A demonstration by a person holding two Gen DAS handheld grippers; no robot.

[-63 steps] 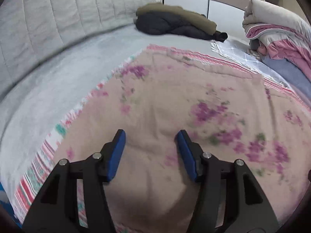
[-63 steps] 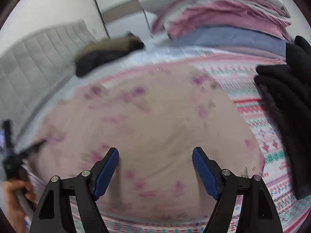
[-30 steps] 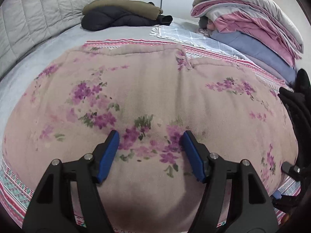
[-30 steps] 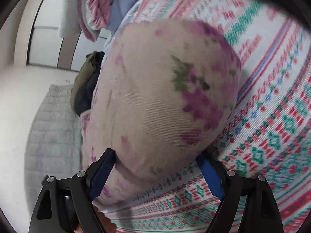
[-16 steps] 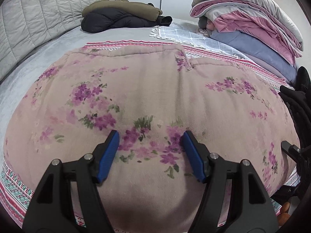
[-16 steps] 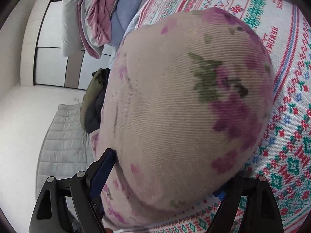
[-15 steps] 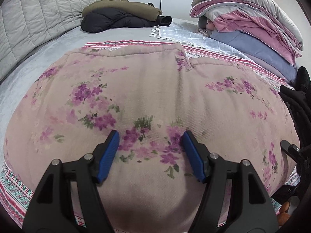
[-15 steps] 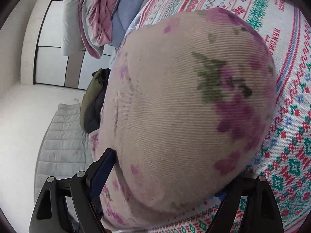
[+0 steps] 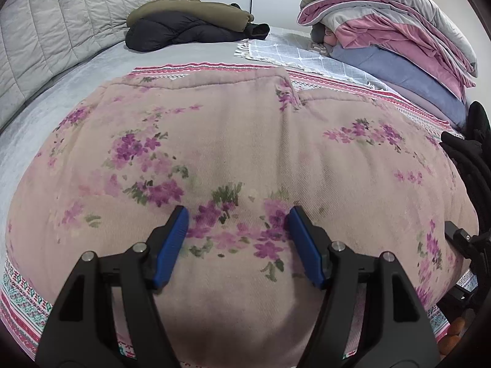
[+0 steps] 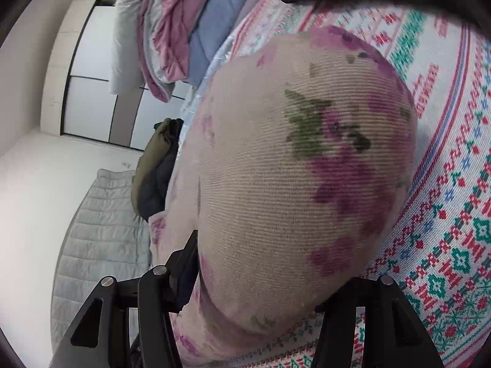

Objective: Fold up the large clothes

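Fabric of the floral garment (image 9: 245,141) is looking soft and thick. Your right hand-held gripper (image 10: 254,279) has just been closing on its corner, while your left hand-held gripper (image 9: 236,242) is hanging wide above the near edge.

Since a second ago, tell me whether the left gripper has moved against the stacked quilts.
No. The left gripper hangs open over the floral garment, and the stacked quilts sit at the same spot in its view.

Dark jackets (image 9: 190,27), bedding stack (image 9: 389,40), patterned sheet (image 10: 454,230), headboard (image 9: 55,30)
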